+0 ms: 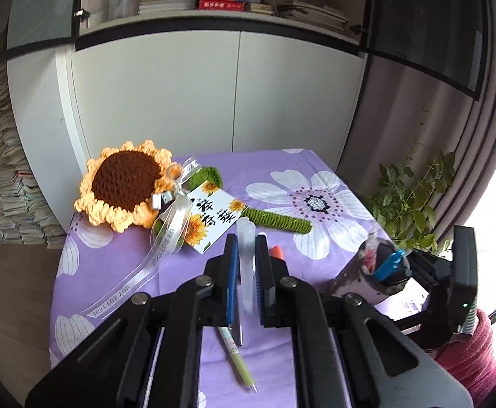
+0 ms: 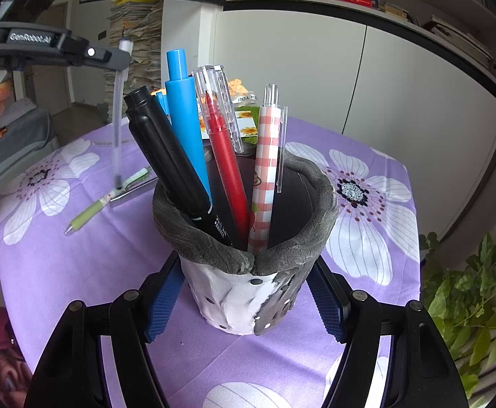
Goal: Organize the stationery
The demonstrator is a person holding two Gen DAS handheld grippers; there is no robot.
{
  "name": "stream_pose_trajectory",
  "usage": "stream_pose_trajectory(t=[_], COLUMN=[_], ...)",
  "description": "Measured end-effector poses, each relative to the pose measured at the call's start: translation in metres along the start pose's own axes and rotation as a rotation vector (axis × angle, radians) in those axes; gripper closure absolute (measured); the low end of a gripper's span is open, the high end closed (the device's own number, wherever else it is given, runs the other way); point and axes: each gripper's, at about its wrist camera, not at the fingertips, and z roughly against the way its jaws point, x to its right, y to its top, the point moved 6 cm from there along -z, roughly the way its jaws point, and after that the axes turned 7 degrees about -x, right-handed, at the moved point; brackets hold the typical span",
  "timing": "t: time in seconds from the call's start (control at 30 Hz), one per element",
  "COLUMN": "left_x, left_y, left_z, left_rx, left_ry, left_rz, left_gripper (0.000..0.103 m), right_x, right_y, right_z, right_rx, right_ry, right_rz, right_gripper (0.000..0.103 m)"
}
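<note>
Stationery stands gathered in a grey-rimmed clay pen pot [image 2: 248,255] on the purple flowered tablecloth [image 2: 78,265]: a black marker [image 2: 169,156], blue pen [image 2: 183,115], red pen [image 2: 224,149] and checked pen [image 2: 265,176]. Right gripper [image 2: 244,302] clamps the pot's sides. Left gripper [image 1: 246,255], raised at the left, is closed on a clear translucent pen [image 1: 246,258]. A green pen [image 1: 237,357] lies on the cloth beneath it.

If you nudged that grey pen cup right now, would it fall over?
Possibly. The pen cup carries tall pens such as the blue pen leaning well above its rim, so it looks top-heavy. The right gripper brackets its base, which should steady it. Its lumpy clay-like wall probably grips rather than slips.
</note>
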Motion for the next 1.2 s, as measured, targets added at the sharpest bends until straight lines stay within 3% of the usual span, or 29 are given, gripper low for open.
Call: stream_pose_trajectory(t=[0.3, 0.57, 0.8, 1.2], left_x=[0.058, 0.100, 0.115, 0.105], left_y=[0.040, 0.058, 0.057, 0.043], left_z=[0.049, 0.069, 0.042, -0.004], left_rx=[0.175, 0.247, 0.194, 0.077], left_ry=[-0.154, -0.221, -0.226, -0.207], left_rz=[-0.071, -0.148, -0.168, -0.146], left_gripper=[0.096, 0.095, 0.095, 0.095], right_x=[0.000, 0.000, -0.002, -0.003], right_y=[0.000, 0.000, 0.000, 0.000], right_z=[0.000, 0.000, 0.001, 0.001], right_rx=[0.000, 0.000, 0.001, 0.001], right_ry=[-0.002, -0.002, -0.002, -0.001], right_rz=[0.004, 0.006, 0.008, 0.009], right_gripper=[0.031, 0.031, 0.031, 0.031])
